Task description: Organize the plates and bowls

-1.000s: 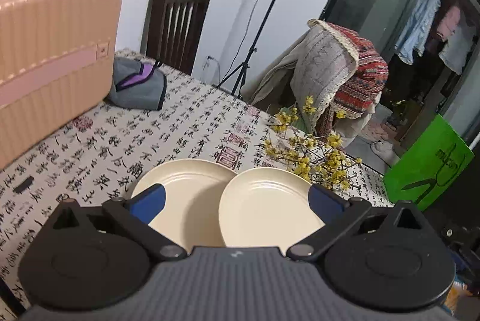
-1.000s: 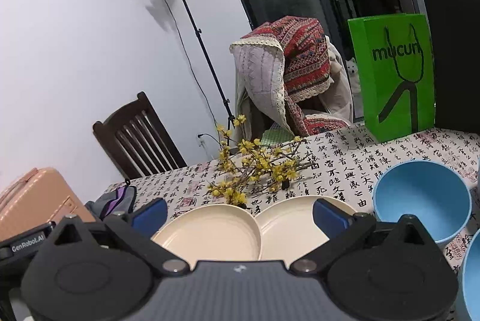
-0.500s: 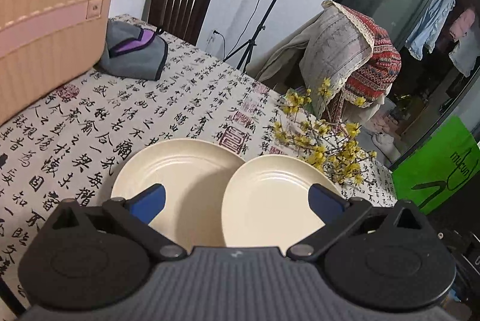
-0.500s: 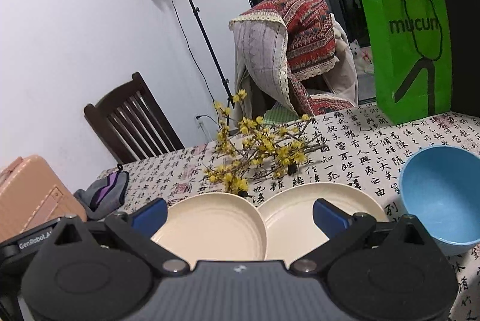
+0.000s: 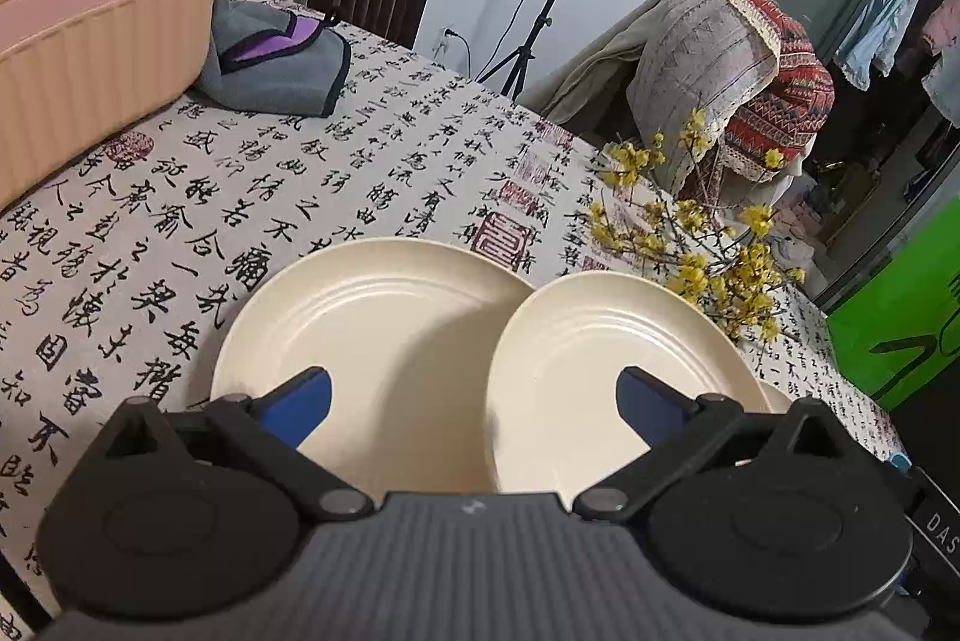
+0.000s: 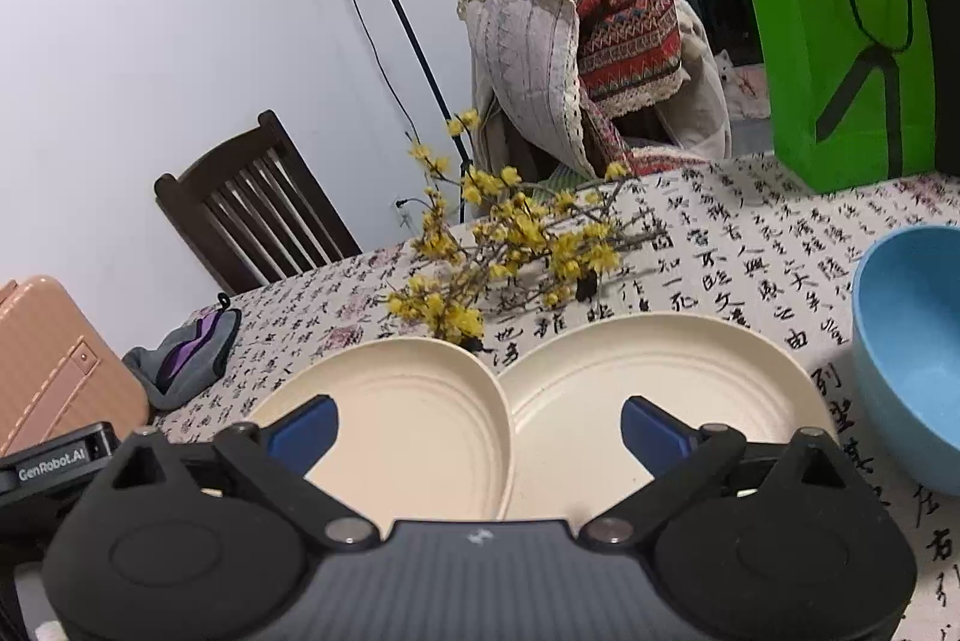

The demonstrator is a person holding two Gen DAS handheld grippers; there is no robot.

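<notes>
Both sets of tongs have come lower and closer to the two cream plates over the last second; the plates now fill more of each wrist view, while the plates themselves have not moved. The left tongs hang with jaws spread wide and nothing between them, and the right tongs are likewise spread and empty. Taking the sprig of yellow flowers as landmark, the left plate and right plate lie side by side on the desk just in front of it, the right plate's rim overlapping the left one's. A blue bowl sits to the right of the flowers, near the right plate. This reads as the approach to a first pick; nothing looks stacked yet.
</notes>
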